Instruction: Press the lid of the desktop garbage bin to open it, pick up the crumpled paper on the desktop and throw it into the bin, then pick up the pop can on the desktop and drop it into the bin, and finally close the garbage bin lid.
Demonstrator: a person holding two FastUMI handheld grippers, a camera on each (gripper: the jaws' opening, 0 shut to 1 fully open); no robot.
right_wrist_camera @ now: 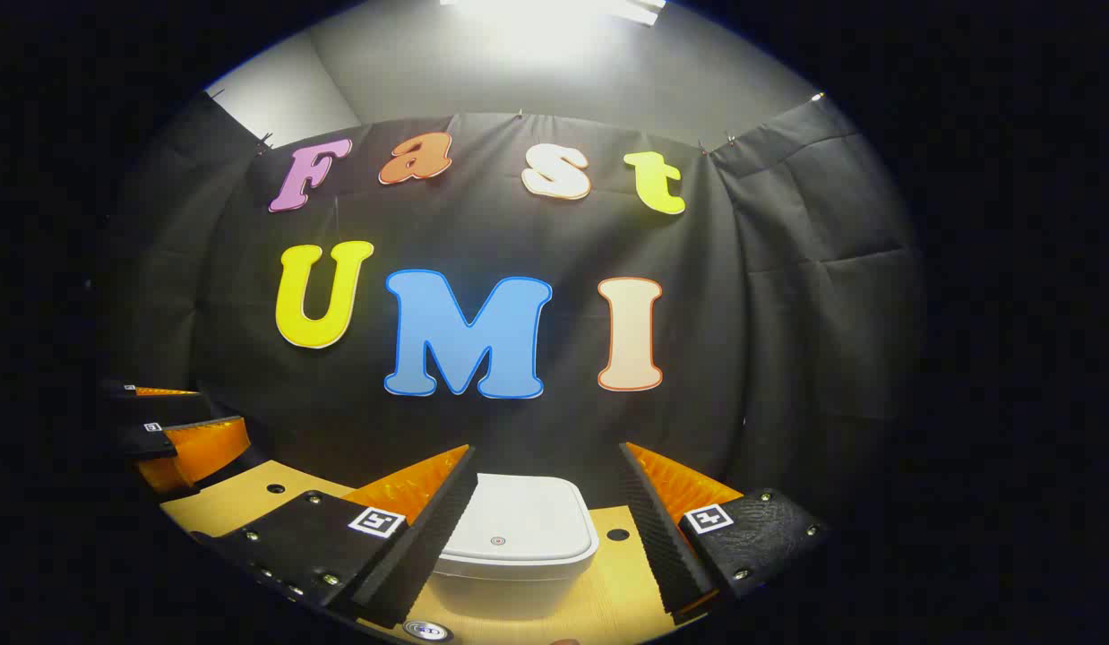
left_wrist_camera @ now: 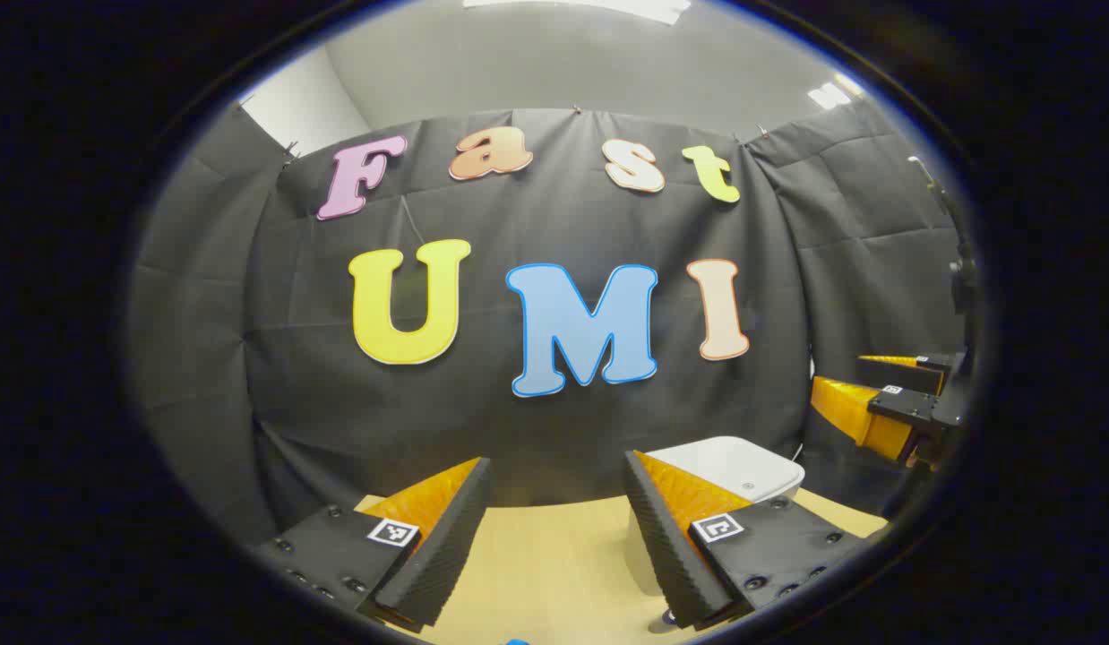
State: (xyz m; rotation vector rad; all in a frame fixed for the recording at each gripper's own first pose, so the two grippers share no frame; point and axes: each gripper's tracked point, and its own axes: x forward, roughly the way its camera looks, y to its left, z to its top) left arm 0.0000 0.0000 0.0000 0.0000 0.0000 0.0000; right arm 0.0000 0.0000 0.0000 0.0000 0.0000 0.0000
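Observation:
A white garbage bin (right_wrist_camera: 514, 542) with its lid down stands on the wooden desktop (right_wrist_camera: 622, 600), straight ahead of my right gripper (right_wrist_camera: 545, 470) and framed by its open fingers, which hold nothing. In the left gripper view the same bin (left_wrist_camera: 743, 470) sits ahead to the right, partly hidden behind the right finger (left_wrist_camera: 671, 528). My left gripper (left_wrist_camera: 554, 470) is open and empty above the desktop (left_wrist_camera: 554, 564). The right gripper (left_wrist_camera: 886, 399) shows at the far right of the left gripper view. The left gripper (right_wrist_camera: 174, 430) shows at the left edge of the right gripper view.
Black cloth walls close the booth behind and beside the desk. Small round holes (right_wrist_camera: 275, 490) mark the desktop. A round metal rim (right_wrist_camera: 426, 631) peeks in at the bottom edge of the right gripper view. A stand (left_wrist_camera: 953, 242) rises at the right.

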